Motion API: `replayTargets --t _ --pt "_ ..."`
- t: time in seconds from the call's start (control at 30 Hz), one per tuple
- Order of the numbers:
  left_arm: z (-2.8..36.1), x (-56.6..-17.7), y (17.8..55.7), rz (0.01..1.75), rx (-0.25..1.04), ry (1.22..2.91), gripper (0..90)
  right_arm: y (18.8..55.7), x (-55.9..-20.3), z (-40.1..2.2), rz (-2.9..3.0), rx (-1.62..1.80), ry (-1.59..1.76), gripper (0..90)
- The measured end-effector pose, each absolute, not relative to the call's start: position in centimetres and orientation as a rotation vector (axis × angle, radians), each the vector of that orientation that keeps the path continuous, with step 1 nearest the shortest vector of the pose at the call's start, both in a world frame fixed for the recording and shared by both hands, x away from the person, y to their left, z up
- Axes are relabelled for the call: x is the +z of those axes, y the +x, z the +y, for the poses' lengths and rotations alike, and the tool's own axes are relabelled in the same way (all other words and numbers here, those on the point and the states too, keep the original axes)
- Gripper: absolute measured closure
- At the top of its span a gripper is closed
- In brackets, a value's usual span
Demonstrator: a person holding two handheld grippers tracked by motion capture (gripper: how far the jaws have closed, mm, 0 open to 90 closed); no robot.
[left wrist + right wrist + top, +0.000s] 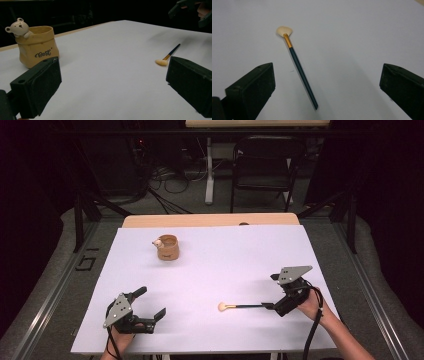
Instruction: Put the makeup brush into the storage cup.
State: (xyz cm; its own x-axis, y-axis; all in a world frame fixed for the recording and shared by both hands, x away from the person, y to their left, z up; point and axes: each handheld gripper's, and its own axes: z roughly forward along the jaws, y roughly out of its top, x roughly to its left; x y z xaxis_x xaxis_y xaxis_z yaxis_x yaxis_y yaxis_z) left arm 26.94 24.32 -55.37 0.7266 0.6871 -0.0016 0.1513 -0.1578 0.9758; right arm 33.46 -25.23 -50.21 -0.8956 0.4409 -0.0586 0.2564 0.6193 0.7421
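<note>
A fan brush (240, 306) with a dark handle, gold ferrule and cream bristles lies flat on the white sheet (225, 255), bristles pointing left. My right gripper (272, 291) hovers open at its handle end. In the right gripper view the brush (299, 67) lies between the wide-apart jaws of that gripper (327, 75), touching neither. My left gripper (150, 303) stands open at the front left, with nothing in it (112, 70). A tan pouch-shaped cup (167, 247) with a small white bear (18, 26) on its rim stands at the back left.
The white sheet covers most of a wooden table (210, 220). A black chair (265, 165) and cables stand on the floor beyond the far edge. In the left gripper view the cup (37, 47), the brush (167, 56) and the other gripper (190, 10) show.
</note>
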Motion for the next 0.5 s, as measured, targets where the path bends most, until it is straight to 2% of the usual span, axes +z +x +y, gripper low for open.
replayTargets --t 0.5 --pt "24.3 -55.4 26.9 0.677 0.538 1.695 0.0 35.1 -49.1 -22.2 2.777 0.915 0.439 0.0"
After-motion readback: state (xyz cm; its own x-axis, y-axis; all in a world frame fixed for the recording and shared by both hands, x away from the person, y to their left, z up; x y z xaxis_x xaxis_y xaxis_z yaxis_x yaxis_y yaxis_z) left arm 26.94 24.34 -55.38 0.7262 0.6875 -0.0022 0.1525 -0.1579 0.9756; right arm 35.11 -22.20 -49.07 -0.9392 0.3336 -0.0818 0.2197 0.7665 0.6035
